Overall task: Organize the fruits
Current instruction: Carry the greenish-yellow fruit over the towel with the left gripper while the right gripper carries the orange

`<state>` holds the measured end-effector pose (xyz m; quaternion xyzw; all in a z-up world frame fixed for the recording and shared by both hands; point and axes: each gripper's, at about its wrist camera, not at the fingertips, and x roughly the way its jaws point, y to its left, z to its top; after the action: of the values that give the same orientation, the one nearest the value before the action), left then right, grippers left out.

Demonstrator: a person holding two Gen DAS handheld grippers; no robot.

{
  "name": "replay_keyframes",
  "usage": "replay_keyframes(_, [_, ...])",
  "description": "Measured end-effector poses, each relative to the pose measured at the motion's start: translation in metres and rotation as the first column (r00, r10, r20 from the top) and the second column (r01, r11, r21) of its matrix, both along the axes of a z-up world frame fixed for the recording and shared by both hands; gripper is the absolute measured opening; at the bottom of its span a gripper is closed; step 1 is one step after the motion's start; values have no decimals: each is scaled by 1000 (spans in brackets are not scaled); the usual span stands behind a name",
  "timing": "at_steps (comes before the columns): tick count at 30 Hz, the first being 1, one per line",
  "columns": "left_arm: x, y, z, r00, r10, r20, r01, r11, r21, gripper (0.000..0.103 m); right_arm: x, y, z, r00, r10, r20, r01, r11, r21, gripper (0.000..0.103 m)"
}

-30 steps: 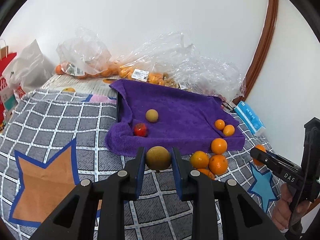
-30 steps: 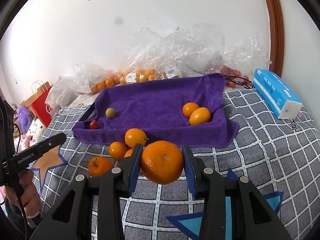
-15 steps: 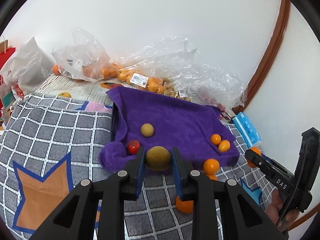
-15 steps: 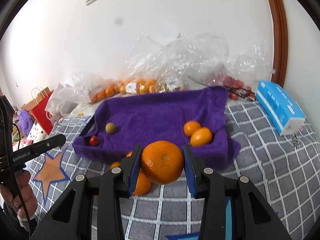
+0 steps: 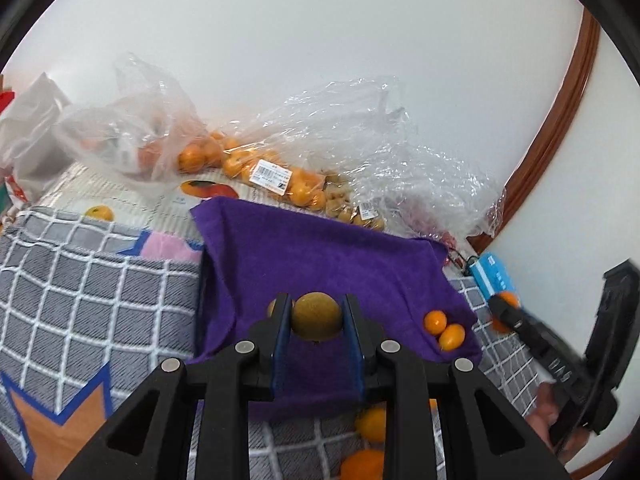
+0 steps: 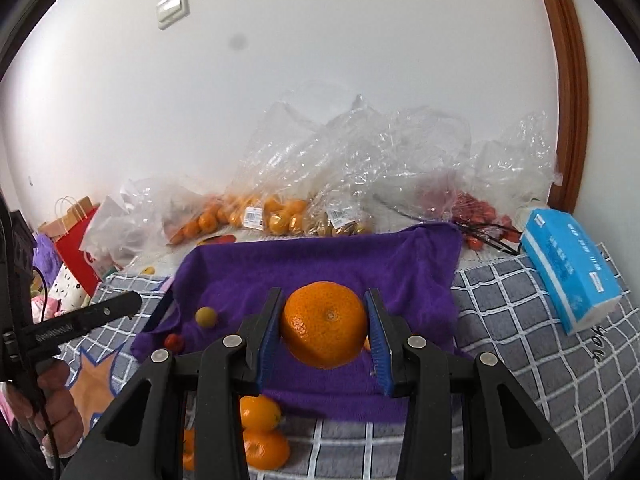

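My left gripper (image 5: 316, 320) is shut on a round yellow-brown fruit (image 5: 316, 315) and holds it above the near edge of the purple towel (image 5: 320, 256). My right gripper (image 6: 325, 324) is shut on a large orange (image 6: 325, 330), also above the towel (image 6: 320, 264). On the towel lie two small oranges (image 5: 444, 328) at the right, and a small yellow-brown fruit (image 6: 206, 316) and a small red fruit (image 6: 174, 342) at the left. Loose oranges (image 6: 260, 430) lie on the checked blanket in front of the towel.
Clear plastic bags of oranges and other fruit (image 5: 256, 168) line the wall behind the towel. A blue tissue pack (image 6: 568, 268) lies at the right. A red paper bag (image 6: 76, 240) stands at the far left. The grey checked blanket (image 5: 80, 280) covers the surface.
Both grippers have moved forward and up over the near edge of the purple towel, each still holding its fruit. The loose oranges are now below and behind the fingers.
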<state>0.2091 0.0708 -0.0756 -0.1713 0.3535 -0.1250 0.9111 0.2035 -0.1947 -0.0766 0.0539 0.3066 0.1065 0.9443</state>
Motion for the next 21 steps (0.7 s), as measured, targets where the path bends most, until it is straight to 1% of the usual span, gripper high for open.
replay_keyframes(5, [12, -3, -16, 1000, -12, -4, 12, 1000, -16, 24, 17, -2, -29, 997, 17, -82, -15, 999, 31, 40])
replay_keyframes(6, [13, -3, -22, 1000, -17, -12, 16, 1000, -27, 24, 22, -2, -35, 994, 14, -110, -11, 999, 32, 40])
replay_keyframes(8, [13, -1, -30, 999, -18, -44, 16, 999, -40, 24, 25, -2, -43, 990, 29, -135, -24, 999, 43, 40])
replay_keyframes(10, [11, -1, -34, 998, -36, -43, 34, 998, -59, 24, 29, 0, -51, 984, 37, -172, -30, 999, 43, 40])
replay_keyframes(15, [14, -10, -44, 996, -50, -67, 48, 998, -29, 24, 28, 4, -58, 982, 49, -185, -44, 999, 29, 40])
replay_keyframes(18, [17, -18, -49, 994, -60, -93, 60, 998, 0, 24, 32, 3, -65, 976, 42, -212, -38, 999, 24, 40])
replay_keyframes(20, [19, -19, -52, 992, -56, -113, 56, 998, 0, 24, 34, 2, -69, 974, 35, -225, -29, 999, 32, 40])
replay_keyframes(21, [19, -19, -54, 991, -58, -123, 56, 998, -12, 24, 35, 1, -70, 973, 33, -229, -27, 999, 32, 40])
